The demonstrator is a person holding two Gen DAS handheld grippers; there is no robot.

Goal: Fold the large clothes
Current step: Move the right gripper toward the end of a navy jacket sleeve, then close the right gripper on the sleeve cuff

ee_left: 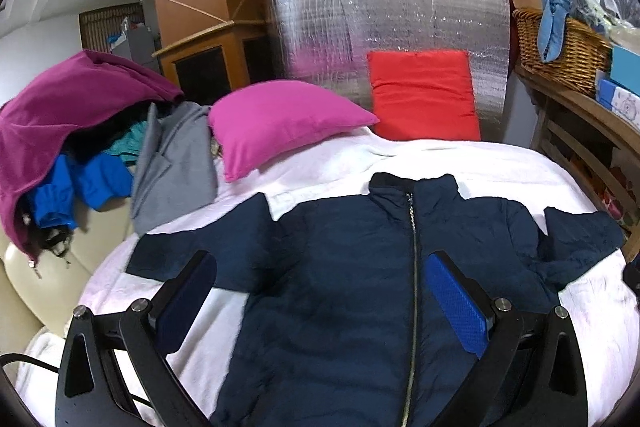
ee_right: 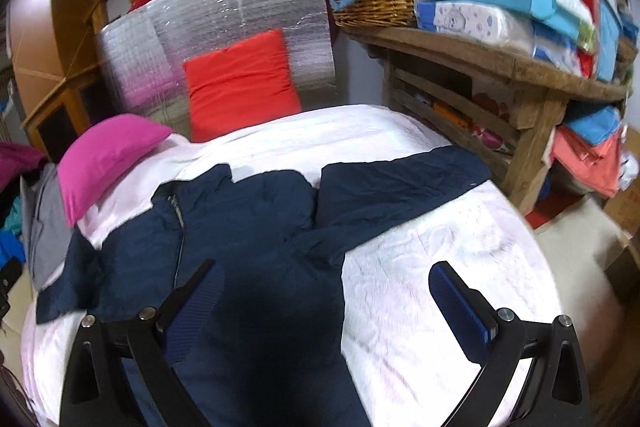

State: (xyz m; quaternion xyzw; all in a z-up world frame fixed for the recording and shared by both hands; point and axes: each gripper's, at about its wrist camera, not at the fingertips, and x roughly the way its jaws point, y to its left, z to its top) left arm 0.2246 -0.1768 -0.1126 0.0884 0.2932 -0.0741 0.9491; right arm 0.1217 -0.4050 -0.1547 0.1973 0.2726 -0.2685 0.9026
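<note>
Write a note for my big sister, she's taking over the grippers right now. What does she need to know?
Left gripper: open, holding nothing, above the jacket's front.
Right gripper: open, holding nothing, above the jacket's edge on its own side.
The navy jacket lies front up and zipped on the white blanket, both sleeves spread out sideways. More clothes wait in a pile to the left, beside the pink pillow.
Done: jacket laid out flat.
Left: no fold shows yet. Probably fold the sleeves in first, then the body, then start on the pile.
</note>
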